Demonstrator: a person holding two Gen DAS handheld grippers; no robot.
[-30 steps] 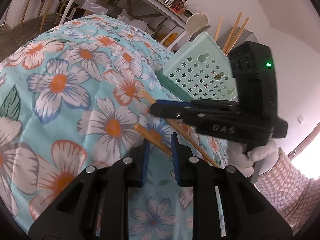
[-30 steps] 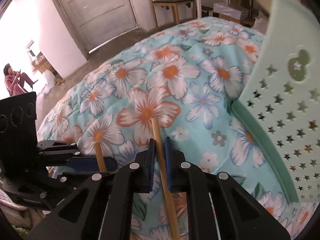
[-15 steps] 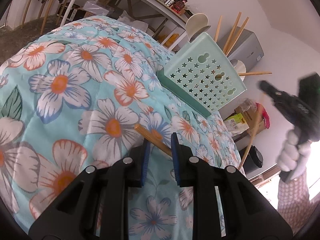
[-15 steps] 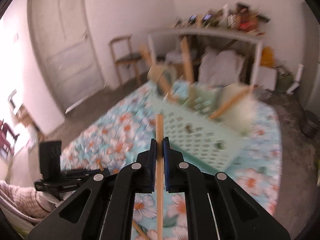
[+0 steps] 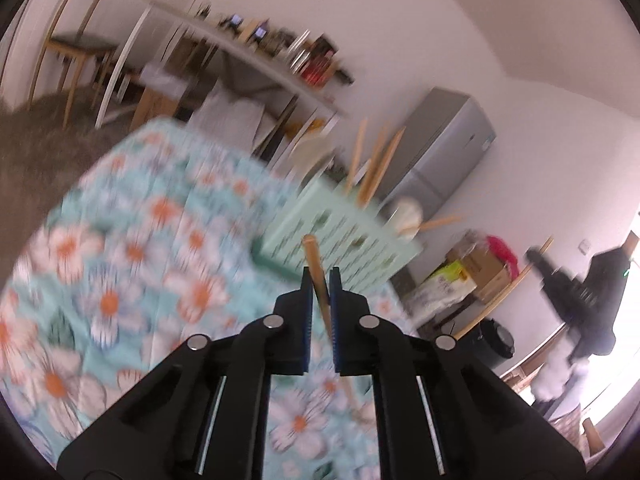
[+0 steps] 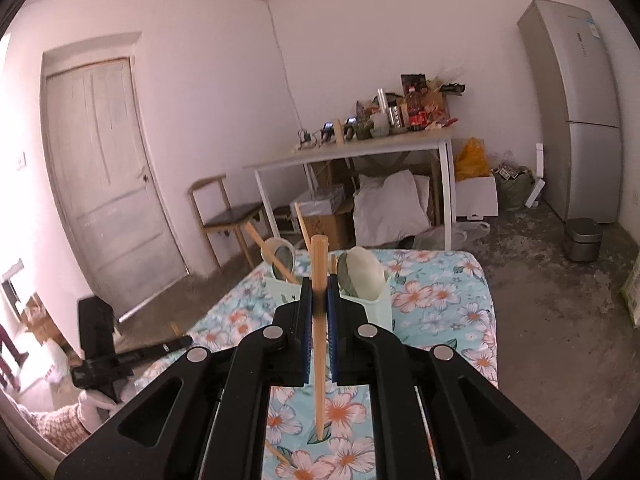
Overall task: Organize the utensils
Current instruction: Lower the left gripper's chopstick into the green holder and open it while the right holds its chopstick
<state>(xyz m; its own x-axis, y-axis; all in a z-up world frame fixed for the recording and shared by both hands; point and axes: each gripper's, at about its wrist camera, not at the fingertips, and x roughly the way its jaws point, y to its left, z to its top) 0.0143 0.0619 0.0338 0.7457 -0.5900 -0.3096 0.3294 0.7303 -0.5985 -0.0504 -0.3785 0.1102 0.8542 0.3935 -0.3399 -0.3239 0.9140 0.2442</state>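
Note:
My left gripper [image 5: 320, 280] is shut on a wooden chopstick [image 5: 315, 264] and holds it up above the floral cloth. The view is blurred. The mint green utensil basket [image 5: 340, 240] stands just beyond, with several chopsticks and pale spoons upright in it. My right gripper [image 6: 319, 288] is shut on another wooden chopstick [image 6: 319, 344], held upright over the cloth, short of the basket [image 6: 372, 308]. Each gripper shows in the other's view: the right at the far right [image 5: 576, 292], the left at the lower left [image 6: 176, 346].
The floral cloth [image 6: 440, 300] covers a low table. A loose chopstick [image 6: 278, 454] lies on it near me. Behind are a white table [image 6: 360, 152] with clutter, a wooden chair [image 6: 228, 216], a door and a grey fridge [image 6: 576, 108].
My left gripper closed on the chopstick that lay on the cloth and lifted it. My right gripper rose with its chopstick and swung round, away from the left gripper, facing the basket from above.

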